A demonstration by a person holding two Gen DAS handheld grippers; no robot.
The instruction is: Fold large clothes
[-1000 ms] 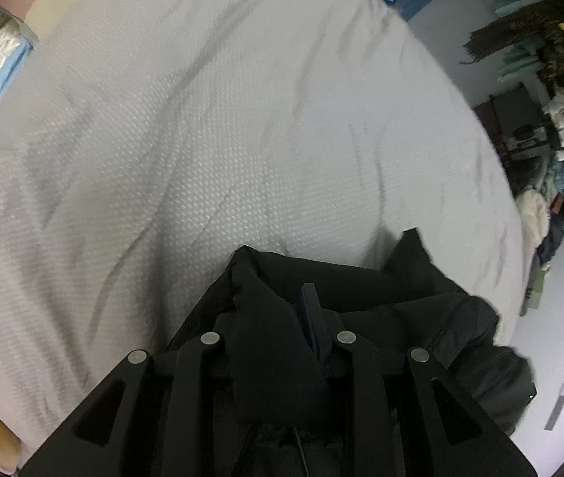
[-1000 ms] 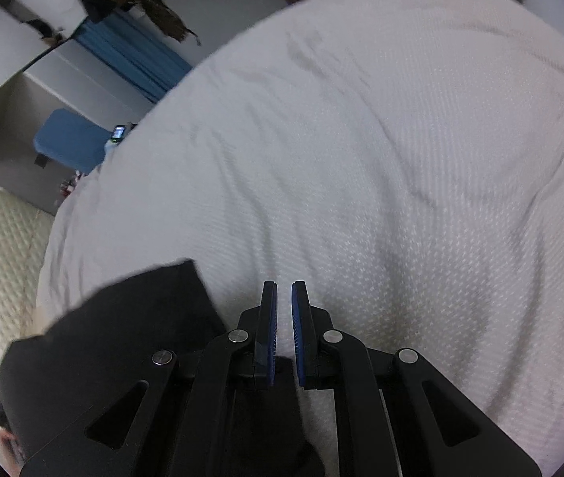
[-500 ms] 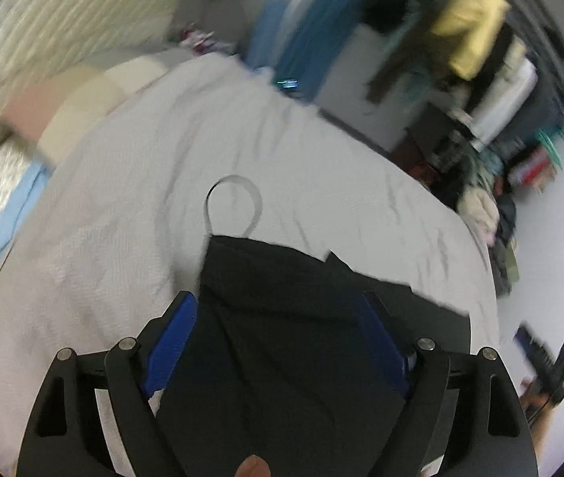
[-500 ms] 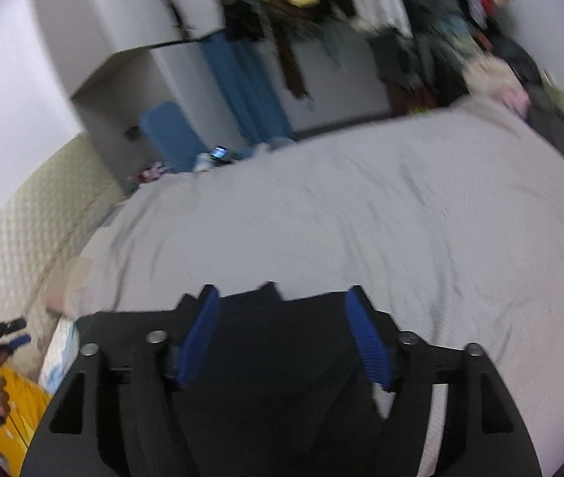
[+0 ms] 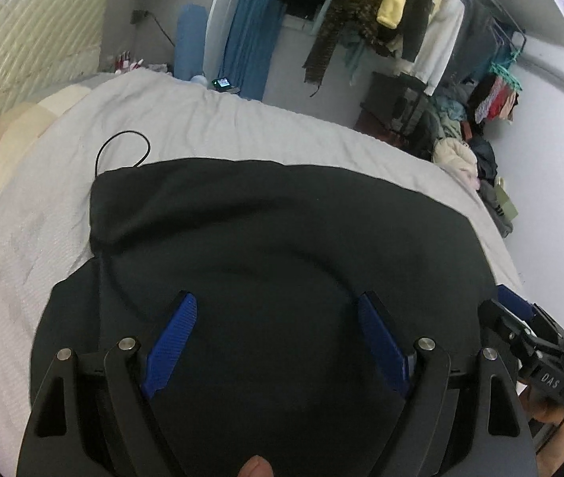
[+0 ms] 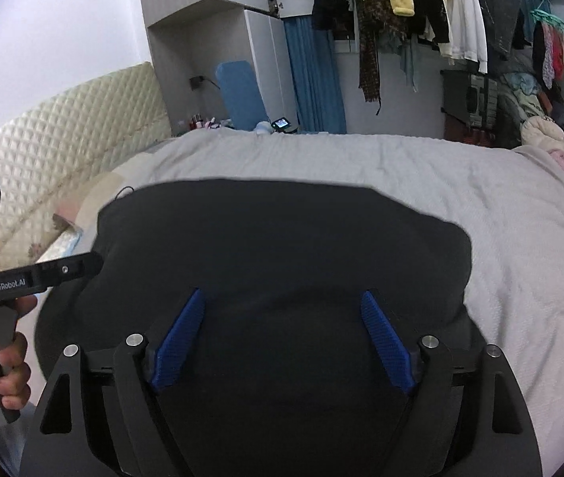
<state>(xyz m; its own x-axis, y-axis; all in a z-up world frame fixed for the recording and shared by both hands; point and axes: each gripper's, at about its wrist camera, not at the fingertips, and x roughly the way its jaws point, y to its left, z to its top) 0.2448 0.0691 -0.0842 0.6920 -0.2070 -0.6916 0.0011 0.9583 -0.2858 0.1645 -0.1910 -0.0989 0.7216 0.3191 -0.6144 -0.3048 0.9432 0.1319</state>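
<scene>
A large black garment (image 5: 282, 230) lies spread flat on the grey bed (image 5: 23, 238); it also shows in the right wrist view (image 6: 282, 238). My left gripper (image 5: 278, 342) is open, its blue pads wide apart above the garment's near part, holding nothing. My right gripper (image 6: 282, 342) is open above the near edge of the cloth, also empty. The right gripper also shows at the right edge of the left wrist view (image 5: 520, 318). The left gripper's body shows at the left of the right wrist view (image 6: 23, 278).
A thin black cord loop (image 5: 123, 151) lies on the bed beyond the garment's far left corner. A quilted cream headboard (image 6: 63, 127) stands at the left. A clothes rack (image 6: 440, 8), blue curtain (image 6: 313, 79) and clothes piles (image 5: 460, 155) stand beyond the bed.
Both grippers have opened and let go of the garment, which now lies spread flat on the bed. Both have tilted up and drawn back over its near edge.
</scene>
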